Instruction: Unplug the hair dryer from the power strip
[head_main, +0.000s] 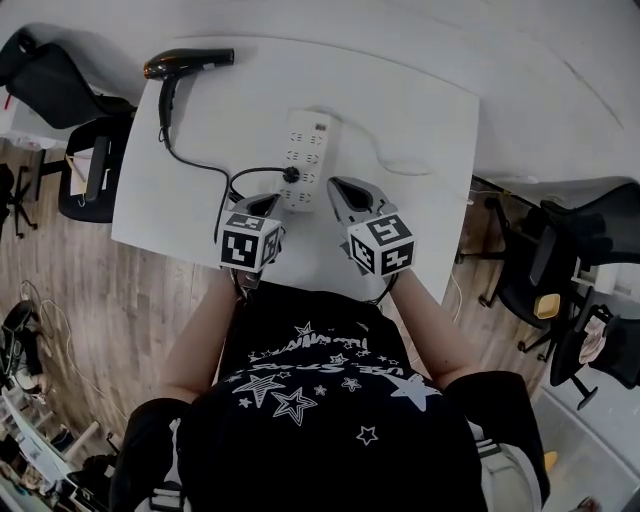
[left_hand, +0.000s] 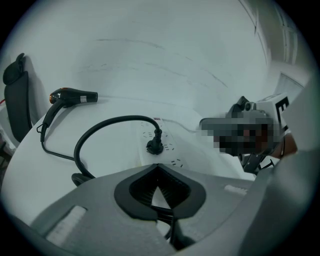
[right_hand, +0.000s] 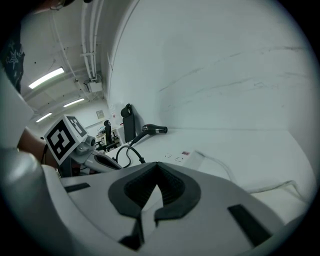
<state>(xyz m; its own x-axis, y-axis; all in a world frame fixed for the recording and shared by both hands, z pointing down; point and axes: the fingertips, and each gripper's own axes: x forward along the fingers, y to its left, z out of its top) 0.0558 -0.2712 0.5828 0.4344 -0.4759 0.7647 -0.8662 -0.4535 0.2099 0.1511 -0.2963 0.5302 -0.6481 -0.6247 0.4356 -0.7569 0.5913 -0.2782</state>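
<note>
Grab point is the plug (head_main: 291, 174): a small, rigid black moulding, probably held in only by socket friction. Take it across the body sides, low, just above the strip face, and pull straight off the face. The plastic is smooth and the pads could slip, so it wants a square bite. Don't haul on the cord (head_main: 222, 195). It looks soft and would just flex and strain the joint.

The strip (head_main: 308, 160) looks like light, hollow plastic. I expect it to lift with the plug unless the other tool pins it on bare housing beside the plug.

Location: the strip lies mid-table (head_main: 420, 120), long axis running near edge to far edge. The plug sits at its near end, on the left side. The cord arcs out toward the left edge, loops, then runs to the dryer (head_main: 185, 65) at the far left corner, well apart from the strip. A white lead (head_main: 395, 160) leaves the strip toward the right edge.

Looks: the dryer is black with a coppery rear end, handle toward the near edge. The plug and cord are black. The strip is white with several socket rows.

Left tool (head_main: 268, 203) is closed and empty, just near-left of the plug, not touching. Right tool (head_main: 343, 190) is closed and empty, beside the strip's near right corner. Both must open before any grab.
</note>
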